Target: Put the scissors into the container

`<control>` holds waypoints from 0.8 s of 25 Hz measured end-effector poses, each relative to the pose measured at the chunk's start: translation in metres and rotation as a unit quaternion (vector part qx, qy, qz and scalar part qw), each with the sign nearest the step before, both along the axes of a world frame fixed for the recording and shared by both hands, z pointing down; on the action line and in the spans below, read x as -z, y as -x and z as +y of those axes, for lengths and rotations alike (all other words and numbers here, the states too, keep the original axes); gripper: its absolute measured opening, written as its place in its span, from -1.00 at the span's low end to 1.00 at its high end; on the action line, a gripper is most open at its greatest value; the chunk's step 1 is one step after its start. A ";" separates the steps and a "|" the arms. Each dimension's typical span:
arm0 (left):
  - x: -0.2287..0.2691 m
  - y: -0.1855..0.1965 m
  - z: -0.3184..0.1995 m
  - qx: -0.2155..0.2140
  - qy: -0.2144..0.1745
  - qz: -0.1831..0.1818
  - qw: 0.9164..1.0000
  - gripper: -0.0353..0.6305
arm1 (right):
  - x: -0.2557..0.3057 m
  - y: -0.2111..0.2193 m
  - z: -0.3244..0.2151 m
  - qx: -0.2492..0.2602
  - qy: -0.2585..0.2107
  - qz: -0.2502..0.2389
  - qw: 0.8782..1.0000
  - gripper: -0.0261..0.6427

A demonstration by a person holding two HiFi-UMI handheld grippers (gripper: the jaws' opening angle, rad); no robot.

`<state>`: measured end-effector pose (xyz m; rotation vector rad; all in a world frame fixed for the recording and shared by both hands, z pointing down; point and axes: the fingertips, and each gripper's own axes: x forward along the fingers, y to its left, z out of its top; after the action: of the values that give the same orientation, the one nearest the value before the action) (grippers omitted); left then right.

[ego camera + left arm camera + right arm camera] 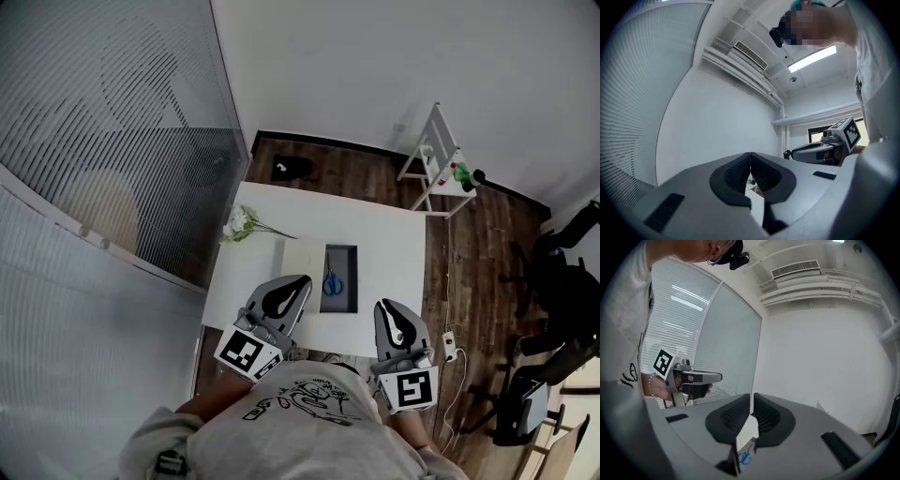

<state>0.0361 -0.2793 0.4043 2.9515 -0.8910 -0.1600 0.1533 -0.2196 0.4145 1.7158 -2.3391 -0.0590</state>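
Blue-handled scissors [332,283] lie inside the dark rectangular container [351,255] on the white table [384,234]. Through the right gripper's jaws I see the scissors [744,458] far below. My left gripper [300,282] is held high over the table's front edge, left of the container, its jaws shut with nothing between them [750,155]. My right gripper [385,307] is raised to the container's right, jaws together and empty [752,397]. Each gripper view shows the other gripper: the right one [824,148], and the left one [690,378] in a hand.
A pale flat panel [302,258] lies beside the container's left edge. White flowers [241,223] rest at the table's left. A white rack [433,159] stands beyond the far right corner. Office chairs [562,281] and a power strip [448,345] are on the wooden floor at right.
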 end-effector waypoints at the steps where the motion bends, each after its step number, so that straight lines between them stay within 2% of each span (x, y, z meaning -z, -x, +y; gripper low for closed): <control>1: 0.001 -0.001 0.000 0.000 0.000 0.001 1.000 -0.83 | 0.001 -0.001 0.000 -0.002 -0.001 0.000 1.000 -0.83; 13: 0.005 -0.003 -0.002 0.003 -0.004 0.003 1.000 -0.83 | 0.005 -0.002 -0.007 -0.007 -0.014 0.018 1.000 -0.85; 20: 0.004 -0.003 -0.003 0.004 -0.003 0.001 1.000 -0.83 | 0.003 0.000 -0.008 -0.008 -0.010 0.011 1.000 -0.85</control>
<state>0.0392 -0.2823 0.4006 2.9530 -0.9052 -0.1672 0.1529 -0.2275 0.4119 1.7354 -2.3159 -0.0996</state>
